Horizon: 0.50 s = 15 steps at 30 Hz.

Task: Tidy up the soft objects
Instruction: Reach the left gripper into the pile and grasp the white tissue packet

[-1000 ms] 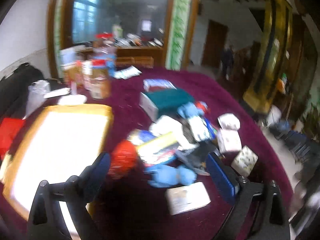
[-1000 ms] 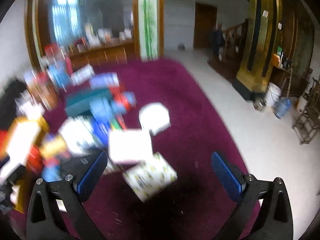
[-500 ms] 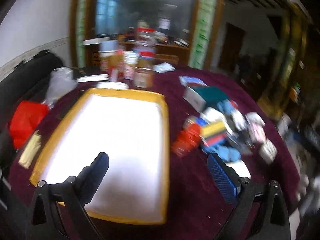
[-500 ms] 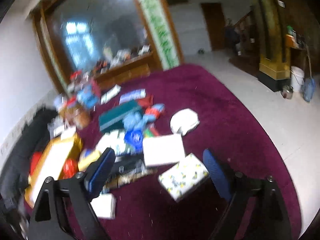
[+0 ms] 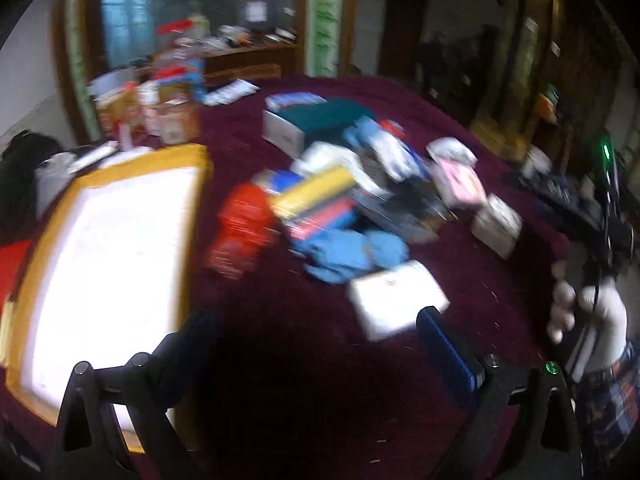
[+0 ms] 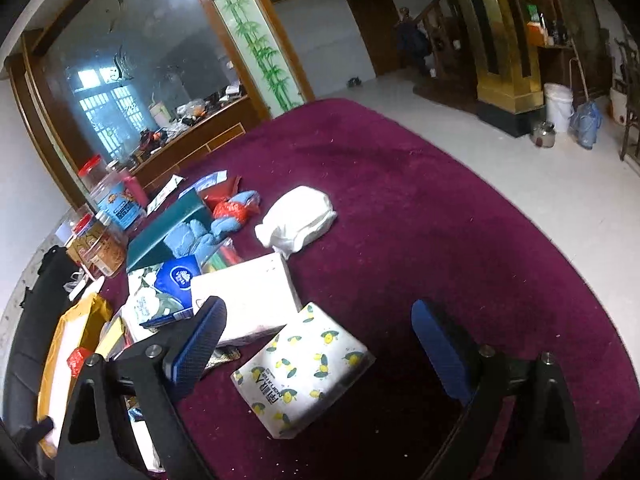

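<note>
A pile of soft goods lies on the maroon table. In the right wrist view a lemon-print tissue pack (image 6: 306,368) sits just ahead of my open, empty right gripper (image 6: 320,348), beside a white tissue pack (image 6: 248,296), a white bag (image 6: 298,220) and blue cloths (image 6: 208,234). In the blurred left wrist view my left gripper (image 5: 320,344) is open and empty above the cloth, near a white pack (image 5: 396,300), a blue cloth (image 5: 352,252) and a red packet (image 5: 240,232). A yellow-rimmed white tray (image 5: 104,248) lies to the left.
Jars and boxes (image 6: 100,236) stand at the table's far left, with a teal box (image 6: 160,228) by the pile. The other hand with its gripper (image 5: 592,304) shows at the right of the left wrist view. The table edge curves right, over a pale floor (image 6: 540,184).
Both views have swung. The left gripper has turned from over the tray back toward the pile. The right gripper has moved closer to the lemon-print pack. Both stayed open.
</note>
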Available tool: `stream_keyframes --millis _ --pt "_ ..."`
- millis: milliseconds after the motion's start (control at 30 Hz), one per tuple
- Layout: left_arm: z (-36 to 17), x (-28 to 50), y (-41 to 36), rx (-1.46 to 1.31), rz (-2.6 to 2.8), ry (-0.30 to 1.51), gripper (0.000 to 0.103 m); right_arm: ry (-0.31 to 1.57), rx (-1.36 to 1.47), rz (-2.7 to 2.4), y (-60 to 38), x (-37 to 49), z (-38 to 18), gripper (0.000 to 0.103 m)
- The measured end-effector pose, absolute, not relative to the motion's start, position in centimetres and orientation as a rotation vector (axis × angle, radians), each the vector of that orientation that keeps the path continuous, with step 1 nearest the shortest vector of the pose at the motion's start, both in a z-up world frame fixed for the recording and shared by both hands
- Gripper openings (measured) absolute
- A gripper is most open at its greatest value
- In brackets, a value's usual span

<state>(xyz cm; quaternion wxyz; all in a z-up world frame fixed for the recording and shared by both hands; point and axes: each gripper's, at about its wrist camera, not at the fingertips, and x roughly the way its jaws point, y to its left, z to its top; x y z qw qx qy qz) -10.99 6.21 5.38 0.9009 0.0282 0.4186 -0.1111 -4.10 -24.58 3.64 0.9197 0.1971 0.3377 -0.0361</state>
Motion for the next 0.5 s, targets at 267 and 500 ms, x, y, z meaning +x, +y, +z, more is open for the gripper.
stream_keyframes --millis 267,500 --pt "3.2 -8.6 0.9 0.227 -0.305 0.881 0.101 0.697 0.438 -0.038 -24.7 -4.4 3.9 0.094" --pt "1.7 -9.2 -1.6 0.256 -0.514 1.018 0.076 0.698 0.446 -0.03 -24.5 -4.3 3.9 0.094"
